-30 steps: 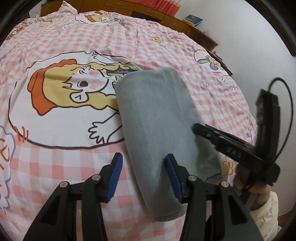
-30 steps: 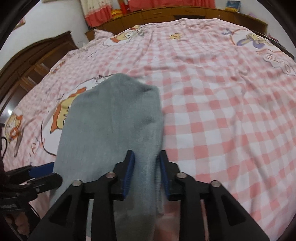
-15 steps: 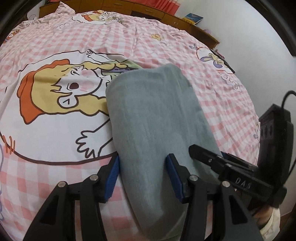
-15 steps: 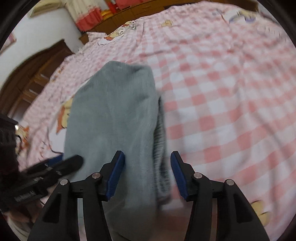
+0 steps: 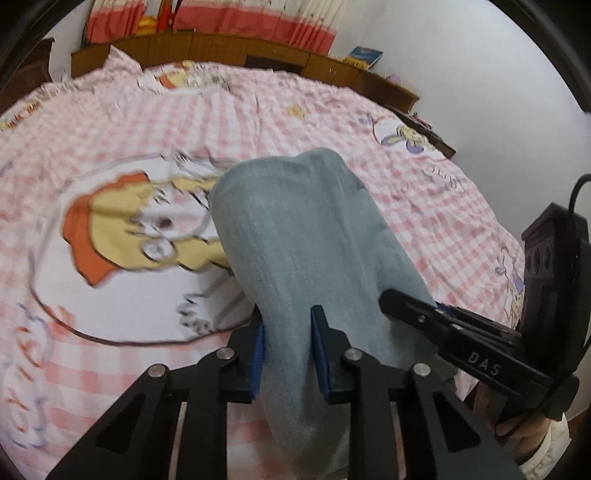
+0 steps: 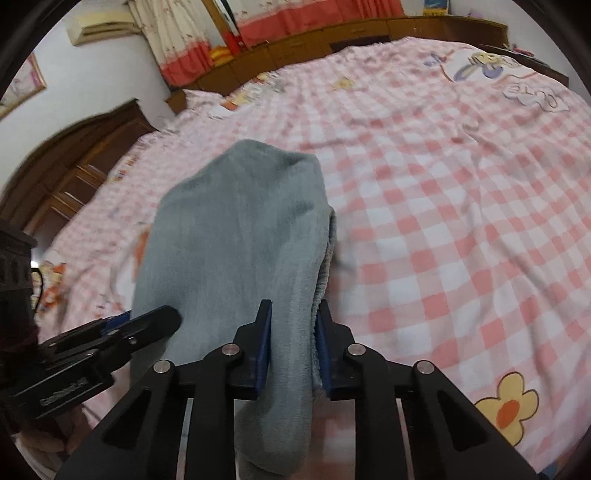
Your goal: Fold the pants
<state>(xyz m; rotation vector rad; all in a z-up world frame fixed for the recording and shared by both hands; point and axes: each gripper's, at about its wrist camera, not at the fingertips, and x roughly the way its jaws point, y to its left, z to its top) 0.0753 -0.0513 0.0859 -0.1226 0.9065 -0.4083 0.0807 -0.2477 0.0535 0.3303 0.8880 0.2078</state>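
Pink-and-white checked bedding [image 5: 258, 122] covers the bed, and on it lies one pair of grey fleece pants [image 5: 306, 236], already folded into a long narrow bundle with its near end raised off the cover. The left gripper [image 5: 286, 332] pinches one near corner and the right gripper [image 6: 293, 332] the other, each clamped on the cloth. To fold well, I judge both corners should travel level toward the far end, keeping edges aligned. Two grippers, one garment.

The pants [image 5: 295, 240] are plain grey-blue. Under them, the bed sheet [image 6: 461, 221] has pink and white checks, and beside them an orange and yellow cartoon picture [image 5: 122, 229]. The curtains [image 5: 258, 26] behind the bed are red and white.
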